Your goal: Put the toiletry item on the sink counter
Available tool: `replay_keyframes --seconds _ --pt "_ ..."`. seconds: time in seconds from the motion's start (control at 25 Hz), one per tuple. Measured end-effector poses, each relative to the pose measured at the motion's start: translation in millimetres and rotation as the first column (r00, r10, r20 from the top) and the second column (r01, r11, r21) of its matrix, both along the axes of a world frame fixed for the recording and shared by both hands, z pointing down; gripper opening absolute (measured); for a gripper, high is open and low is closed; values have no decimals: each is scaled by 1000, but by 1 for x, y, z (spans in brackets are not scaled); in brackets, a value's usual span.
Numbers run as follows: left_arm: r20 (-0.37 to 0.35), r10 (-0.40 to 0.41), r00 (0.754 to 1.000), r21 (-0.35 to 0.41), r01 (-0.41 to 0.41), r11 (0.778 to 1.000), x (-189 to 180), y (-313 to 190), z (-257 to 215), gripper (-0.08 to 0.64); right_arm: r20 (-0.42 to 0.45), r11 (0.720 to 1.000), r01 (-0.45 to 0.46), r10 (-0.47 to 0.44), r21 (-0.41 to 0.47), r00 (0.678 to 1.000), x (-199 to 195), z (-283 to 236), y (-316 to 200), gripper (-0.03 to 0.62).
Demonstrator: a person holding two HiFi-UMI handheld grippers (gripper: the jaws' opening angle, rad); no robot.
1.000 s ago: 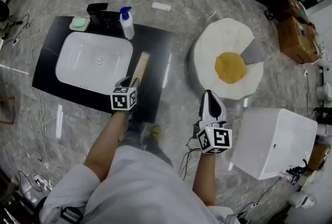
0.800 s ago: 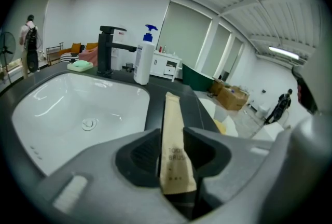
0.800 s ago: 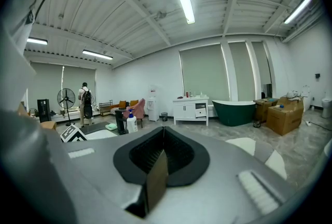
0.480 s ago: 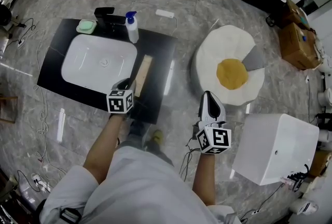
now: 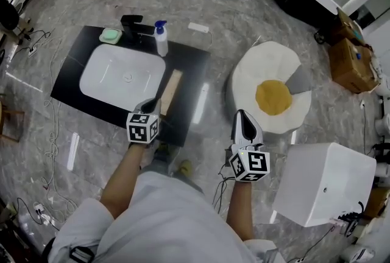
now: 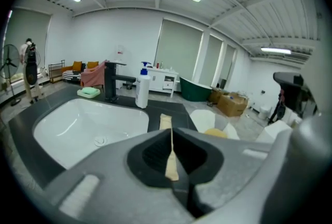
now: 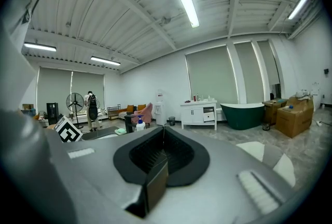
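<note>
While the white basin [image 5: 122,78] fills the left part of the counter [image 5: 190,67], my left gripper [image 5: 150,105] hovers at its front edge; its jaws have just closed together on nothing. The wooden toiletry item [image 5: 170,92] lies flat just ahead, right of the basin, its long axis running front to back. My right gripper [image 5: 245,125], pressed shut and empty, hangs beyond the counter's right edge, so the left is nearer.

Gloss blk counter [image 5: 186,67], matt wood strip [image 5: 170,91]
</note>
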State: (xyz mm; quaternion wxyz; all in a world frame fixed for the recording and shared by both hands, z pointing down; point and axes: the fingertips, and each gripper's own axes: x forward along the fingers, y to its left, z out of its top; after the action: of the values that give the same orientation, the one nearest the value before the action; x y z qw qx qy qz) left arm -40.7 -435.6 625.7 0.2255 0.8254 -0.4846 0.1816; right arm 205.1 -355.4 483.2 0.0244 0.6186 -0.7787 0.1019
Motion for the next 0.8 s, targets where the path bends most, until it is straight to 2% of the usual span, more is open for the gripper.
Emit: replay_keyframes --seconds 0.24,0.48,0.8 --pt "-2 -4 1000 64 4 998 4 18 -27 -2 1 999 24 -24 46 1000 1 -19 17 3" --pt "1 -9 1000 123 8 992 3 30 -53 -3 3 998 29 -29 51 1000 11 -24 33 5" --pt "-3 2 1000 238 -1 971 1 43 -97 -3 -5 998 25 -25 56 1000 16 -25 44 3"
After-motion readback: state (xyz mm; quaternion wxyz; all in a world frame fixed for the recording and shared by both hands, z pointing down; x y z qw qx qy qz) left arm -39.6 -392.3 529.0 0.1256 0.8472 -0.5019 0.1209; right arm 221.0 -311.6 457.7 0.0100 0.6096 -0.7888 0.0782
